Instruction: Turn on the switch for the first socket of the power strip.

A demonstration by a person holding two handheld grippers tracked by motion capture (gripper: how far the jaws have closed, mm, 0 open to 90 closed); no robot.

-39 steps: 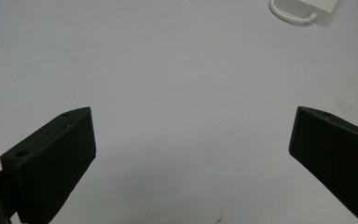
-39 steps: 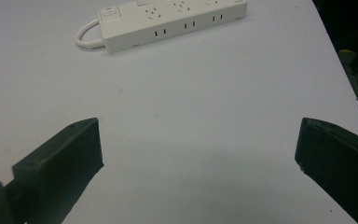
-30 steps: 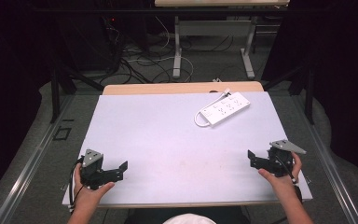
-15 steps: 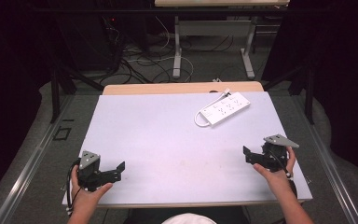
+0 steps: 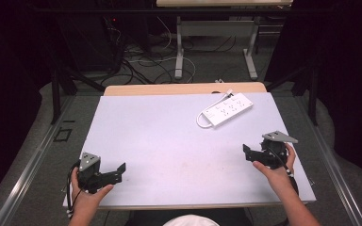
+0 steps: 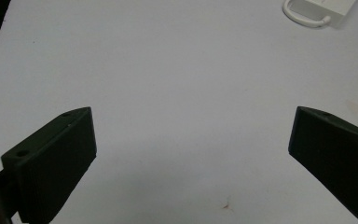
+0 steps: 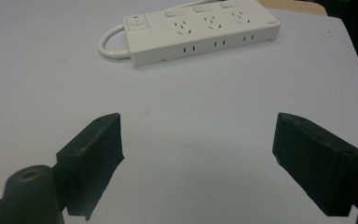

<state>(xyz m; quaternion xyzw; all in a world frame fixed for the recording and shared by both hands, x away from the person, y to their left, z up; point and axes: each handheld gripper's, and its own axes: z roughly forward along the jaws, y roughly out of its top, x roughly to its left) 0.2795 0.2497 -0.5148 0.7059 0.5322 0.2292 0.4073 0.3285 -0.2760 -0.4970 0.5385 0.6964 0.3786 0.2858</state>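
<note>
Power strip (image 5: 226,110): white, lies flat on the worktop (image 5: 169,141) at about 1 o'clock from the sheet's centre, near the far edge, set on a diagonal. Its cable (image 5: 202,122) loops out from the nearer end and curls back against the body. In the right gripper view the strip (image 7: 200,32) shows a switch at one end and three rows of sockets along the top; nothing touches it.

Right gripper (image 5: 250,151): held in the person's right hand (image 5: 275,165) at about 4 o'clock on the worktop, well apart from the strip, pointing roughly toward 10 o'clock. Its jaws have just been closing a little, yet stand wide apart with only bare sheet between them; nothing is held.

Left gripper (image 5: 119,168): held in the left hand (image 5: 87,193) at about 7 o'clock, close to the near edge. Jaws stand wide apart, nothing between them.

Worktop: pale sheet with a wooden strip along the far edge. A small brownish mark (image 6: 224,204) lies near the left jaws; possibly a stain, the view is too soft to confirm.
</note>
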